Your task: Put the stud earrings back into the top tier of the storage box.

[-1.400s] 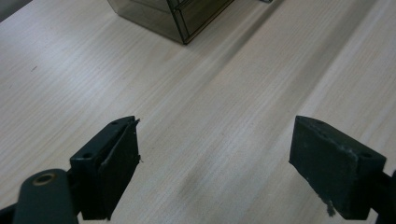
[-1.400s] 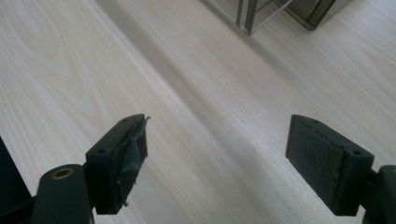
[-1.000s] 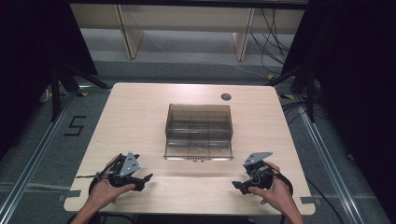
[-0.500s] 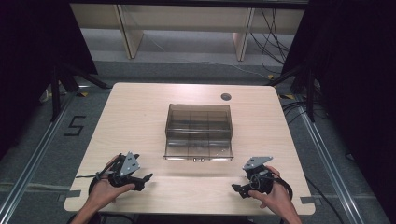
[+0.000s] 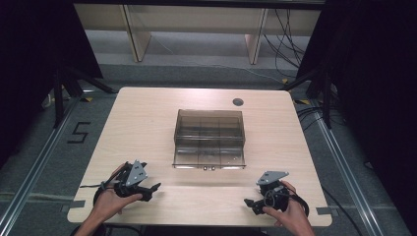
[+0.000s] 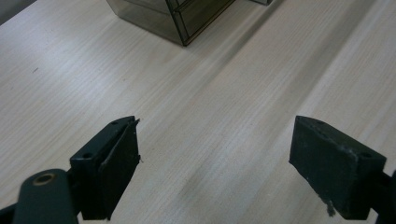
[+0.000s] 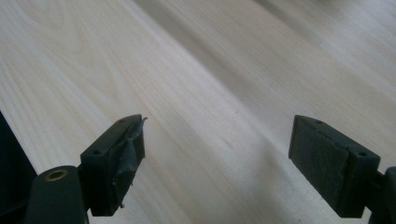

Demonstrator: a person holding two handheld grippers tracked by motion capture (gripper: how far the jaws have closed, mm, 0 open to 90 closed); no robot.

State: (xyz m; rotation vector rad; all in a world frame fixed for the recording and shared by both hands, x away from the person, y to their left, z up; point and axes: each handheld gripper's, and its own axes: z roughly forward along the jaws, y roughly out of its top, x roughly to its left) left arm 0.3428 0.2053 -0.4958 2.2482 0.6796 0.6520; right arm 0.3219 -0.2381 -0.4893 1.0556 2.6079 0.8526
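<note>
High view: I have the smoky drawer box (image 5: 209, 139) mid-table, its long side running nine to three. My left gripper (image 5: 147, 190) sits at its seven o'clock, my right gripper (image 5: 252, 202) at five, both spread wide and empty. I judge the left slightly nearer the box's front edge.

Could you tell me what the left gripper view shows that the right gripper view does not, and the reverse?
The left gripper view takes in a corner of the smoky clear plastic organizer box at its top edge, beyond the open left gripper. The right gripper view instead has a dark strip past the table edge at its lower left, beside the open right gripper. Both share wide-apart black jaws holding nothing, over the bare light wooden tabletop.
</note>
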